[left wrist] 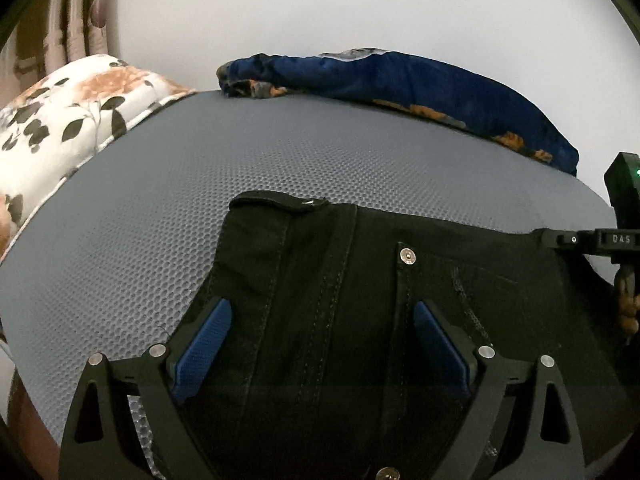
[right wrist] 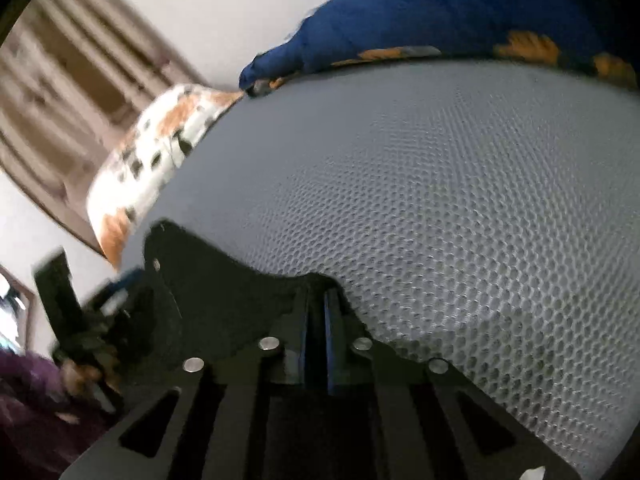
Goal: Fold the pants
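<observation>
Pants point(left wrist: 360, 300) in right tongs point(right wrist: 316, 312)

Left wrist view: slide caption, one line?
Open left hand-held gripper straddles black pants on grey mesh mattress.

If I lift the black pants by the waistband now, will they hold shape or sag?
Likely sag: the black pants lie flat and follow the grey mesh mattress. The stitched waistband looks thick, so probably heavy-ish denim that drapes rather than flutters. The right gripper is shut on one edge only, while the left gripper is open, so the free side would probably hang.
</observation>
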A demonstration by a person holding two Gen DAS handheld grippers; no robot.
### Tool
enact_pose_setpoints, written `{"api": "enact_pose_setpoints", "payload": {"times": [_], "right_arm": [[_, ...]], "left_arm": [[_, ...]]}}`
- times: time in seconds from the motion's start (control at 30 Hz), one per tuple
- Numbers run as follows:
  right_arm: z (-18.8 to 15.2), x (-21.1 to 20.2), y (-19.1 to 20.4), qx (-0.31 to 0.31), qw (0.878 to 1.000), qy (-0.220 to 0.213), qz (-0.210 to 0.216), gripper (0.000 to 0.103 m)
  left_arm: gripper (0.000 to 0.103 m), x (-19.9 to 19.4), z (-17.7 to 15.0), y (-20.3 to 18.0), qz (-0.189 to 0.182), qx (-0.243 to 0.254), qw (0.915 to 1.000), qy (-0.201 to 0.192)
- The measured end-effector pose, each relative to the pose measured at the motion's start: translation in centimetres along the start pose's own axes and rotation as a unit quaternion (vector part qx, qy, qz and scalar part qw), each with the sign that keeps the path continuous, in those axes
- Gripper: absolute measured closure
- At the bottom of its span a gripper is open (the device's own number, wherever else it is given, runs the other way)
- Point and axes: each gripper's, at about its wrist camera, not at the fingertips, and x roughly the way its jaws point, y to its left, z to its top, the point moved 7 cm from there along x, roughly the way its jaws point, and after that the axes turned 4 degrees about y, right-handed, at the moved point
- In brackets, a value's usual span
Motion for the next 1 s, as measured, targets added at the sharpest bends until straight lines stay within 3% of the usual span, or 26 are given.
{"api": "enact_pose_setpoints", "payload": {"times": [0.1, 0.17, 0.2, 0.33, 0.4, 0.43, 0.5, 0.6, 0.63, 0.77, 0.87, 0.93, 1.0], "right_arm": [[0.1, -0.1, -0.2, 0.009, 1.0, 0.0, 0.015, 0.093], [0.1, -0.6, -0.8, 0.035, 0.998, -0.004, 0.044, 0.083], [0.2, -1.2, -1.4, 0.052, 0.997, -0.01, 0.059, 0.067], [1.1, -5.4, -5.3, 0.167, 0.98, -0.092, 0.049, 0.061], [0.5, -7.2, -4.8, 0.18, 0.976, -0.108, 0.056, 0.06], [-0.2, -7.9, -3.6, 0.172, 0.977, -0.111, 0.066, 0.053], [-2.3, -8.4, -1.0, 0.144, 0.983, -0.101, 0.052, 0.042], [-5.6, -7.7, 0.1, 0.091, 0.992, -0.083, -0.026, 0.043], [-6.6, -7.0, -0.1, 0.084, 0.993, -0.069, -0.046, 0.053], [-6.5, -7.1, -0.3, 0.069, 0.989, -0.083, -0.1, 0.058], [-6.5, -8.4, -0.7, 0.112, 0.984, -0.103, -0.087, 0.055], [-7.5, -12.1, 0.1, 0.136, 0.975, -0.166, -0.057, 0.054], [-10.2, -16.7, 1.0, 0.166, 0.958, -0.231, -0.036, 0.043]], "left_arm": [[0.01, 0.0, 0.0, 0.0, -0.002, -0.003, 1.0, 0.0], [0.01, 0.0, -0.1, 0.1, 0.0, -0.001, 1.0, 0.003], [0.01, 0.1, 0.2, 0.1, 0.0, 0.0, 1.0, 0.005], [0.009, 0.1, 0.7, 0.2, -0.004, -0.003, 0.9998, 0.018], [0.003, 0.3, 1.1, 0.3, 0.014, 0.011, 0.9996, 0.023], [0.0, 0.9, 1.2, 0.5, 0.026, 0.02, 0.999, 0.032], [0.0, 1.7, 1.2, 0.9, 0.01, 0.006, 0.9989, 0.045], [0.0, 2.2, 1.0, 1.2, -0.001, -0.009, 0.9991, 0.041], [0.0, 2.2, 0.9, 1.1, 0.003, -0.009, 0.9993, 0.037], [0.0, 2.2, 1.0, 0.9, 0.016, -0.003, 0.9994, 0.032], [0.0, 2.0, 1.0, 1.2, 0.007, -0.013, 0.9995, 0.028], [0.0, 1.6, 1.1, 1.2, 0.005, -0.011, 0.9996, 0.025], [0.0, 0.1, 1.2, 1.4, 0.016, -0.017, 0.9997, 0.01]]}}
